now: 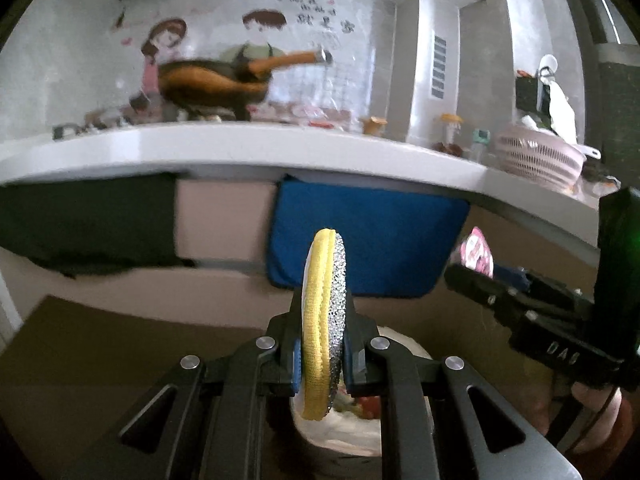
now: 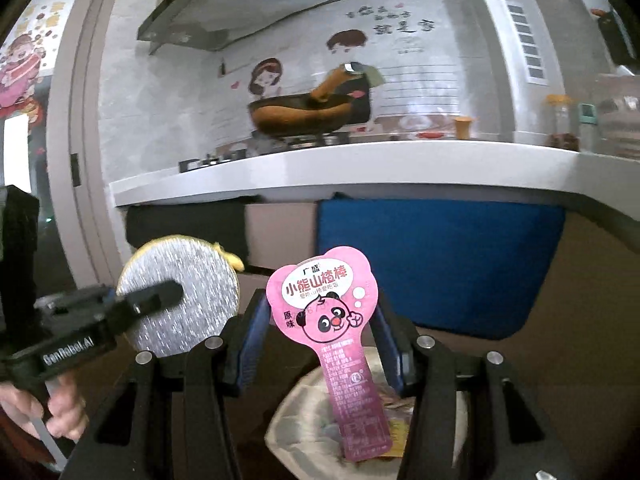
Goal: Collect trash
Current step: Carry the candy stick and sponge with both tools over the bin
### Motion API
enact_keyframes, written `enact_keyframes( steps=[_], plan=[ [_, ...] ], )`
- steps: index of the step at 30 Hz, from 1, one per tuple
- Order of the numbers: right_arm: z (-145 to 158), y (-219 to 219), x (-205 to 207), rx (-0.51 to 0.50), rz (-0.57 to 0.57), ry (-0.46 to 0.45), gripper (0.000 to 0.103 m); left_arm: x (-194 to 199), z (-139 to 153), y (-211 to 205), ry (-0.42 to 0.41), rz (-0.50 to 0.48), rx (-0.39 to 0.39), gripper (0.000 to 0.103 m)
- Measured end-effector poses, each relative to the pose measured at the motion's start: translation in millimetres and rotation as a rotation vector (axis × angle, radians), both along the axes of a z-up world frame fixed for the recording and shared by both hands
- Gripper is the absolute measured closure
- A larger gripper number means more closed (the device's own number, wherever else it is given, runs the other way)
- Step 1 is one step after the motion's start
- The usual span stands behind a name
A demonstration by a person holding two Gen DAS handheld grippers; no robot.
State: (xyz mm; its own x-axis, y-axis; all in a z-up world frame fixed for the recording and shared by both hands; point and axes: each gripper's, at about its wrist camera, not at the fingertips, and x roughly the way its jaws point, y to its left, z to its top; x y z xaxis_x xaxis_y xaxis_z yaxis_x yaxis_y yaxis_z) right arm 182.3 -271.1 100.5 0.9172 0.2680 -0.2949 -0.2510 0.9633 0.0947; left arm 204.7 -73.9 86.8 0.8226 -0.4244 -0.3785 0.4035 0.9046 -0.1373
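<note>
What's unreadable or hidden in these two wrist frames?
- Trash bag contents: left wrist view, blocked by scrub pad and left gripper.
- Right gripper grip on pink wrapper: right wrist view, contact unclear.
- Pan: motion-blurred.
</note>
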Motion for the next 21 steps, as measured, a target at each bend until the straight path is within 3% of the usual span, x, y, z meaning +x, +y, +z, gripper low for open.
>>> enact_keyframes(
  steps=[5, 10, 16, 21],
  plan=[
    [-17.4, -24.4, 13.2, 0.026, -0.036, 0.046, 0.056, 26.2, -31.5, -28.0, 0.091, -0.051, 0.004, 0.088],
    [-55.1, -39.3, 39.3, 0.066, -0.052, 0.138, 0.056, 60.8, -70.3, -41.8, 0.209, -0.079, 0.002, 0.088],
    [-111.3, -53.1, 86.7, 0.083, -0.062, 0.300, 0.056, 111.8, -128.4, -51.4, 0.419, -0.078, 0.013, 0.088],
    [-150.0, -63.0, 115.6, 0.094, -0.075, 0.409, 0.056, 132.5, -158.3, -59.9, 0.477, -0.100, 0.007, 0.088]
  ],
)
